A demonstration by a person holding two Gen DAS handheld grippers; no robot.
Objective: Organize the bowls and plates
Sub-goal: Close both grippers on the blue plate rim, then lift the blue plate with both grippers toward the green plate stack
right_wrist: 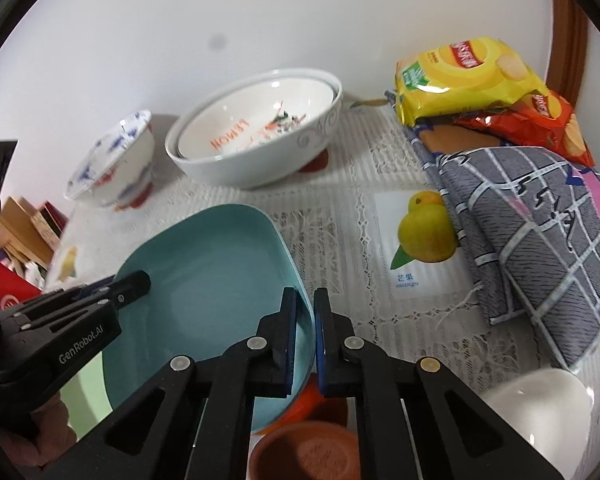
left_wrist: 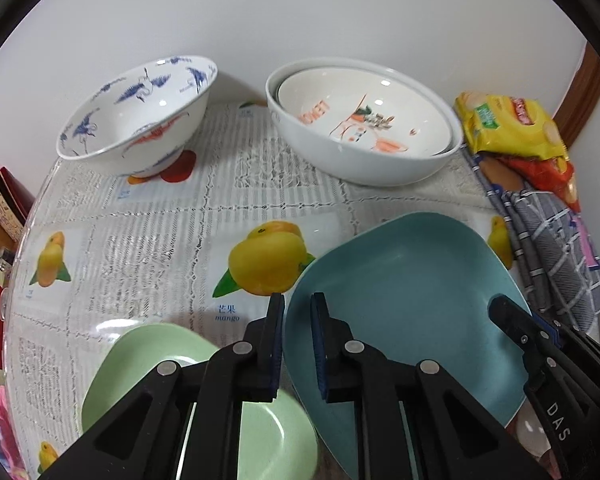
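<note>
We have both grippers on the teal plate [left_wrist: 412,280], which sits toward the table's [left_wrist: 172,216] near edge. Our left gripper [left_wrist: 298,344] straddles the plate's left rim, one finger outside and one inside, the jaws narrowly apart; we cannot tell whether the pads actually press the rim. In the right wrist view, our right gripper [right_wrist: 306,340] has the plate's right rim between its blue pads [right_wrist: 291,344], and the jaws look clamped on it.

A green plate [left_wrist: 152,360] lies just left of the teal one at the near edge, partly under the left gripper. Below the right gripper, at the near edge, sit a brown dish [right_wrist: 304,452] and something orange [right_wrist: 304,400] tucked under the teal rim, with a white bowl [right_wrist: 536,412] to their right.

Toward the far edge, by the wall, a large white bowl [left_wrist: 340,156] holds a smaller bowl [left_wrist: 364,120] printed with orange lettering, nested inside it. Left of it a blue-patterned bowl [left_wrist: 140,108] stands alone, nothing in it that we can see.

At the right edge lies a folded grey cloth [right_wrist: 540,232], with yellow and red snack bags [right_wrist: 468,76] beyond it.
</note>
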